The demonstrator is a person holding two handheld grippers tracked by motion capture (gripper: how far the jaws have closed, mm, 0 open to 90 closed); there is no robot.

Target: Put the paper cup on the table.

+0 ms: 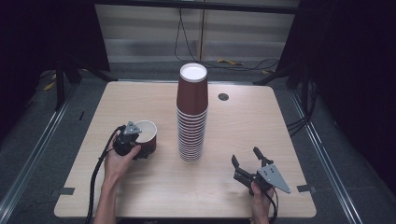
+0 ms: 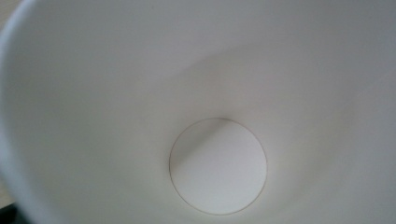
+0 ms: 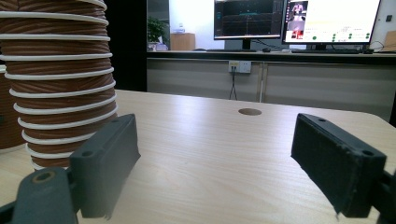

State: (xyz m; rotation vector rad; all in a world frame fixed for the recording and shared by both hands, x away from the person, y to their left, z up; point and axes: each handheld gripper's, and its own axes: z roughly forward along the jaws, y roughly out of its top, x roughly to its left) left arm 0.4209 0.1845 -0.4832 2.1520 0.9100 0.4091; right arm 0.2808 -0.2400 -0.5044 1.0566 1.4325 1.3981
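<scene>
On the counter (image 1: 140,100), left side: left hand-held gripper (image 1: 132,135) is clamped on the near wall of a single brown paper cup (image 1: 145,137), standing upright, mouth up. Its camera looks straight into the cup's white inside. Stack of upside-down cups (image 1: 192,114) stands mid-counter, apart from it. Right hand-held gripper (image 1: 247,164) rests near the front right edge, jaws wide apart, nothing between them.

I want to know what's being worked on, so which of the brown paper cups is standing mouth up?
The single brown paper cup at the left gripper, its white inside showing. The cups in the tall stack all stand upside down, bases up.
</scene>
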